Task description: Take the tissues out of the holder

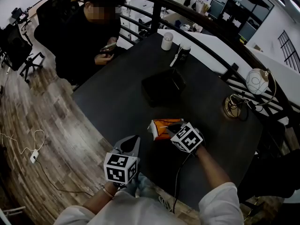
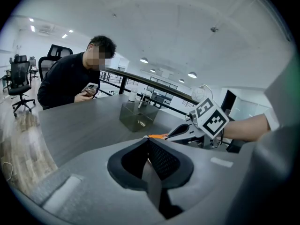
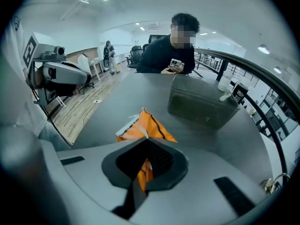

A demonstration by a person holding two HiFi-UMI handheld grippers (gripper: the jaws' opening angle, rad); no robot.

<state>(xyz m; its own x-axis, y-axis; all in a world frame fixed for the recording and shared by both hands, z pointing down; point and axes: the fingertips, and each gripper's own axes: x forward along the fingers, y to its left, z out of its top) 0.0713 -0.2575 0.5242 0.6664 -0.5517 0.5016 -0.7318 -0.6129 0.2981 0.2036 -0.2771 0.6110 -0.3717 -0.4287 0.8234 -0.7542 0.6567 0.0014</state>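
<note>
Jaws on both sides are clenched over the dark table (image 1: 117, 102), and the dark holder (image 1: 164, 86) stands farther back on it. The right gripper (image 3: 143, 165) pinches the orange tissue pack (image 3: 145, 128) on the holder's near side, apart from it. The left gripper (image 2: 150, 149) grips nothing.

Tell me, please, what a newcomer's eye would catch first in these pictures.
The bright orange tissue pack stands out, pinched in the right gripper at the near part of the dark table. Behind it sits the dark holder, and a person sits at the far side.
</note>
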